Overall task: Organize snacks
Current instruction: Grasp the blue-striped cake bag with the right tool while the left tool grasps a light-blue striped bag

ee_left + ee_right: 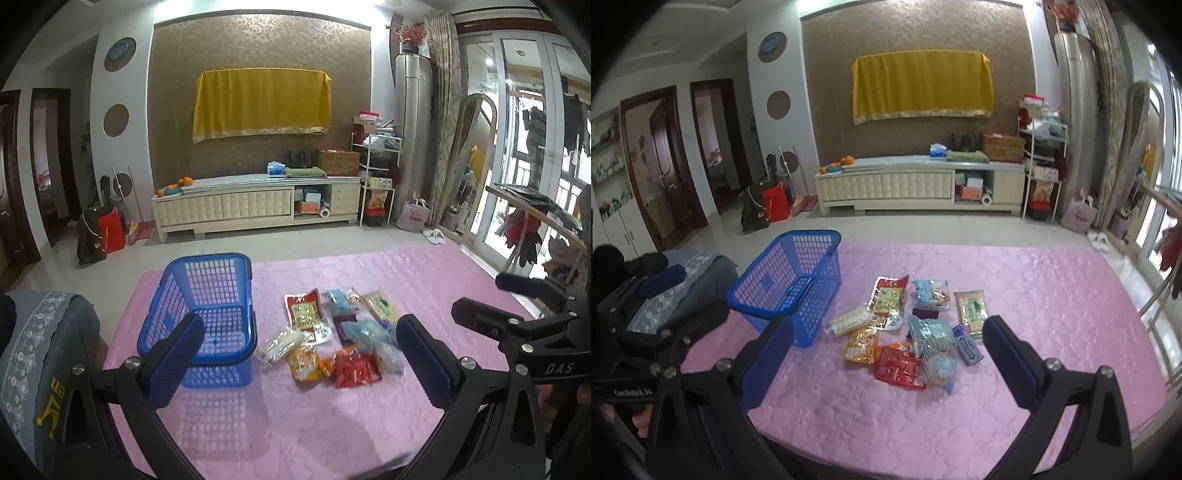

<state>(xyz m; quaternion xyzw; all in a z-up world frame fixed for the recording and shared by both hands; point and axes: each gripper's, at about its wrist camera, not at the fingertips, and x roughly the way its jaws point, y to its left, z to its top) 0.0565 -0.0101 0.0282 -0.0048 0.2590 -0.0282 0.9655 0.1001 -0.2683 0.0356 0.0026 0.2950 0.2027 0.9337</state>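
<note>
Snack packets [908, 332] in crinkly red, orange, yellow and pale blue wrappers lie in a loose heap on the pink quilted table [1052, 295], ahead of both grippers. The left gripper [301, 354] and right gripper [886, 354] hover above the near edge, jaws spread wide and holding nothing. An empty blue plastic lattice basket [207, 295] stands just left of the heap.

One blue basket [792, 286] stands on the pink bench [1034, 295]. Beside it lies a heap of about a dozen snack packets [908, 332]; the overlap hides the exact number. Among them are one red packet [899, 367], one orange packet [861, 345], one pale green packet [971, 308] and at least three light blue packets [932, 332].
</note>
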